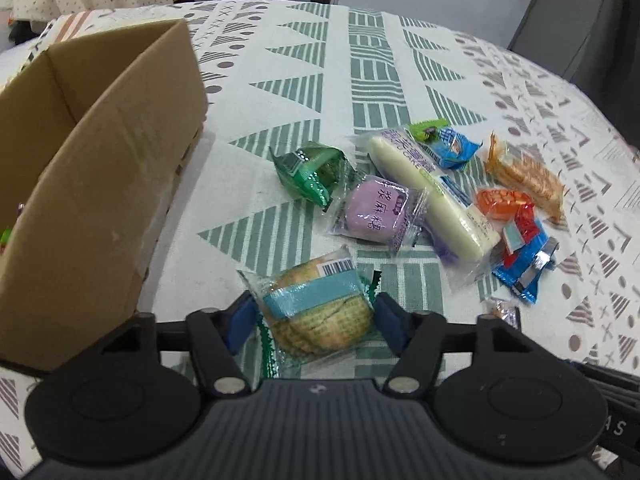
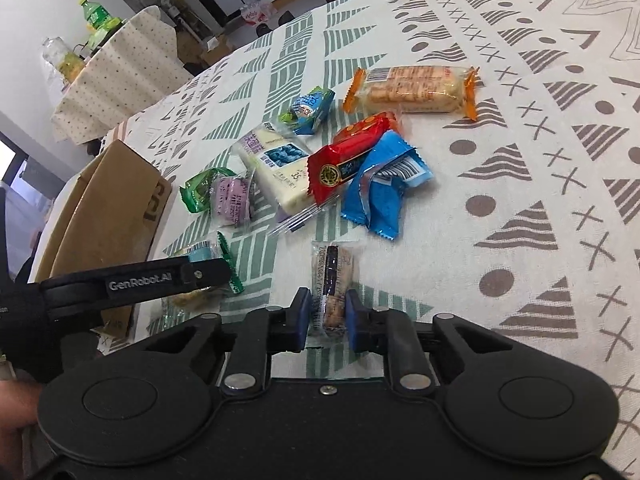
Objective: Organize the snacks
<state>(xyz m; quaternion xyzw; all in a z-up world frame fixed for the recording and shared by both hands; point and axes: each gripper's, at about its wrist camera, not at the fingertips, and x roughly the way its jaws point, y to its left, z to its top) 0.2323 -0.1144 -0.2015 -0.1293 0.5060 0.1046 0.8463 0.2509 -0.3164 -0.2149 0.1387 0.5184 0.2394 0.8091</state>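
The left tool [image 1: 314, 314] is closed on a round biscuit pack [image 1: 316, 316] with a teal band, its blue pads pressed against both sides of the wrapper, just beside the near corner of the cardboard box [image 1: 100, 184] that stands open on the patterned table [image 1: 360, 60]. The right tool [image 2: 326, 312] is nearly shut, clamping a small clear-wrapped bar [image 2: 335, 280] by its near end; the bar's far end lies over the cloth. The remaining snacks lie in a loose cluster on the table beyond both tools: a green packet [image 1: 310, 174] nearest the box, a purple mochi [image 1: 376, 210] touching it, a long white cake [image 1: 428, 196] beside that, a small blue packet [image 1: 448, 142] at the cake's far end, a red packet [image 2: 352, 156] overlapping the cake's near end, a blue wrapper [image 2: 384, 188] against the red one, and an orange-ended cracker pack [image 2: 412, 88] farthest from the box.
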